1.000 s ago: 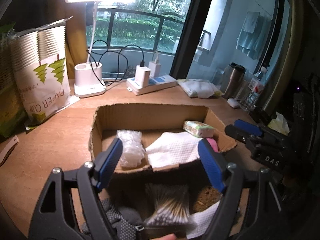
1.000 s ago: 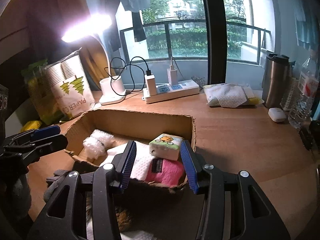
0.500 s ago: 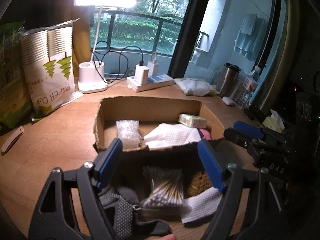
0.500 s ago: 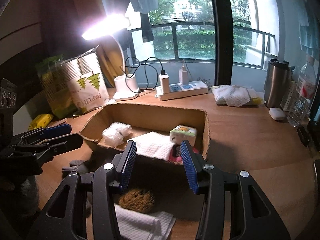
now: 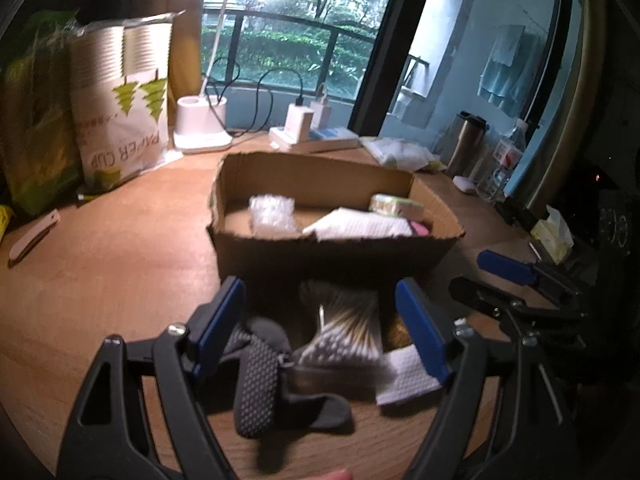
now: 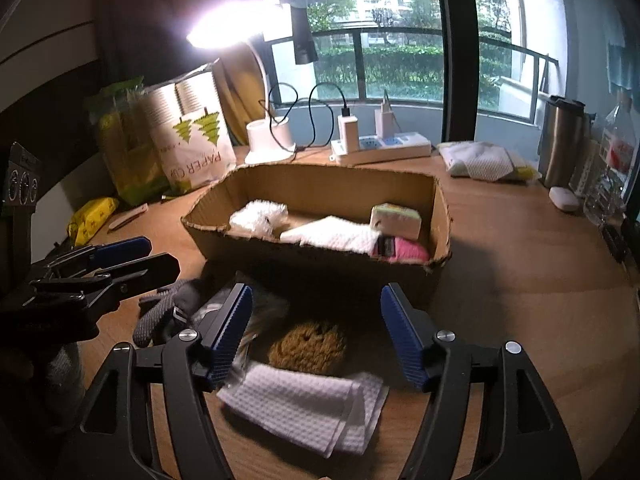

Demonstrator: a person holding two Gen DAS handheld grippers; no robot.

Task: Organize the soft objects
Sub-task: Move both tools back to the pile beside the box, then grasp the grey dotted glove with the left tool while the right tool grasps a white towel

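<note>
We are hovering the right gripper over the round brown fibrous sponge, which is lying on the wooden bench in the lower centre of the right wrist frame, just in front of the open brown cardboard box. The sponge is sitting between and just beyond the blue pads, touching neither; it has no clear long axis. The folded white waffle-weave cloth is lying just below it, its long side running left to right. The right gripper's jaws are opening and grasping nothing.

The left gripper is standing wide and empty too, and in its frame the clear pack of cotton swabs and the grey dotted glove are lying between its pads. We judge the right hand nearer the sponge, the left nearer the swabs and glove.

Against a second ago, both views are sitting farther back from the box, so the loose things in front of it are showing more fully, and the right jaws are standing wider.
</note>
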